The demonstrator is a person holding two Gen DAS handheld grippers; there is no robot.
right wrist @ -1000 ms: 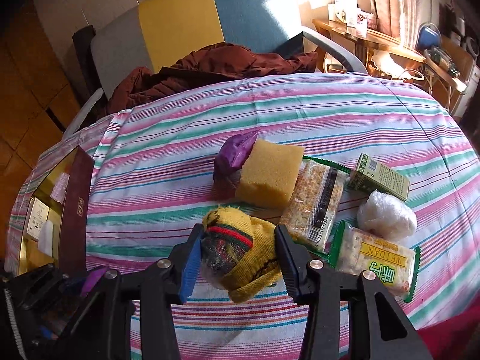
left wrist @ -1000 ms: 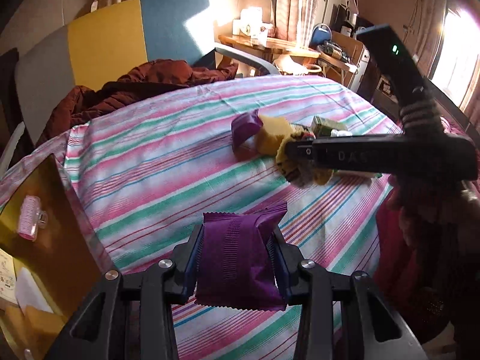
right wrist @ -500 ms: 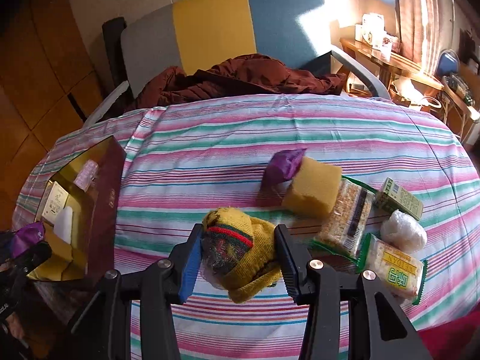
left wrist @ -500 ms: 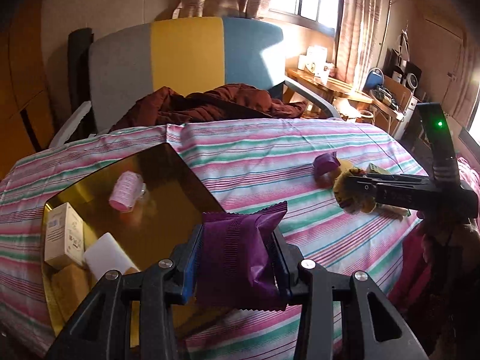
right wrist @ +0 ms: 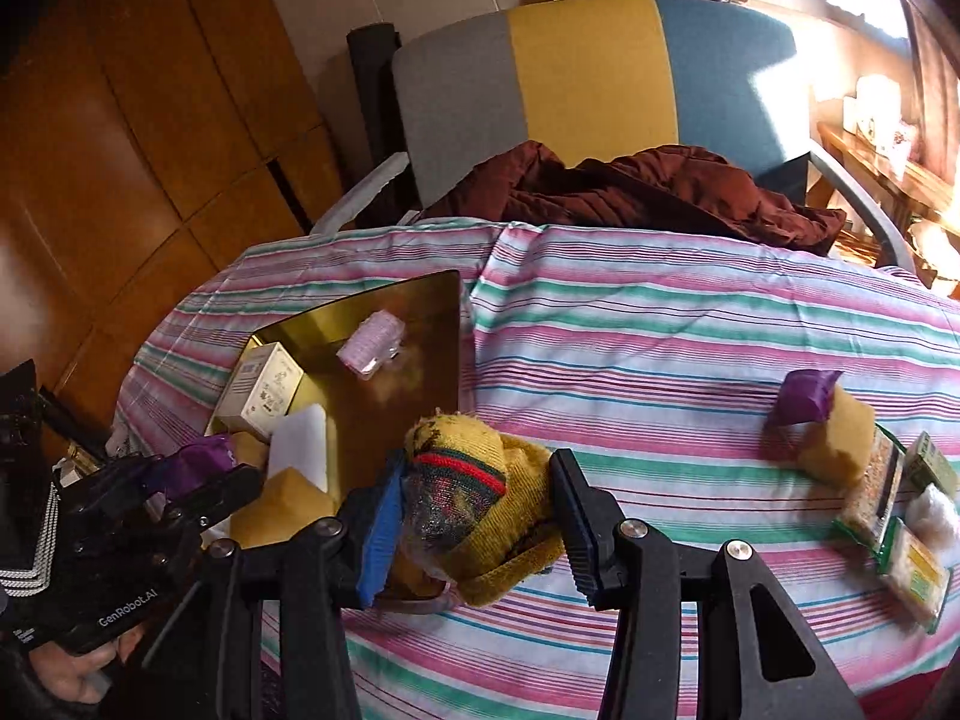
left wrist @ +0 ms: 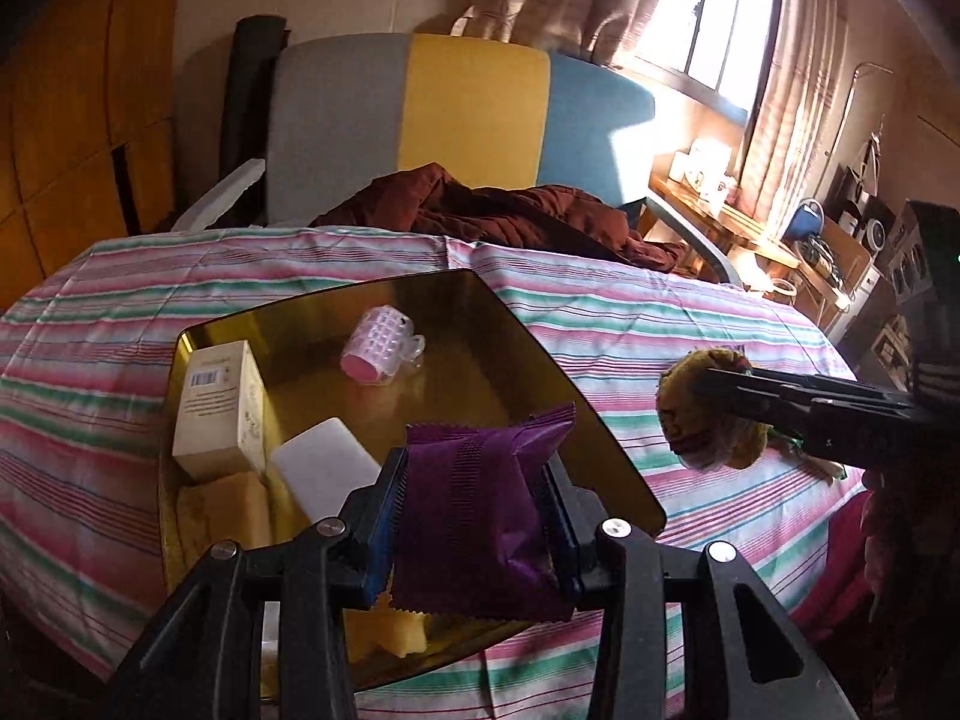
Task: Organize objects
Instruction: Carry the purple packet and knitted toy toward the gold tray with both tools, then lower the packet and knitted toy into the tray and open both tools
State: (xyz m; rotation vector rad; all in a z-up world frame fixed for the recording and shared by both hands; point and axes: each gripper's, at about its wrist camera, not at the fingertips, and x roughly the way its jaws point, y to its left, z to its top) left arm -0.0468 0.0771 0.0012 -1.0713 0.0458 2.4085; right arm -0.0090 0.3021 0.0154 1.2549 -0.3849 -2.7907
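Observation:
My left gripper (left wrist: 474,516) is shut on a purple snack packet (left wrist: 474,510) and holds it above the near right part of a gold box (left wrist: 480,324). The box holds a pink hair roller (left wrist: 378,347), a cream carton (left wrist: 222,408), a white block (left wrist: 327,474) and yellow sponge pieces (left wrist: 231,510). My right gripper (right wrist: 474,522) is shut on a yellow knitted sock (right wrist: 480,498) and holds it above the tablecloth beside the box's right edge (right wrist: 457,348). The left gripper also shows in the right wrist view (right wrist: 186,480).
On the right of the striped tablecloth (right wrist: 660,330) lie a second purple packet (right wrist: 804,396), a yellow sponge (right wrist: 837,444), snack bars (right wrist: 870,498), a green carton (right wrist: 930,462) and a white wad (right wrist: 933,516). A chair with a brown jacket (right wrist: 630,192) stands behind.
Both grippers have moved left with their loads. The left one now hangs over the gold box; the right one has come from the pile of objects up to the box's edge.

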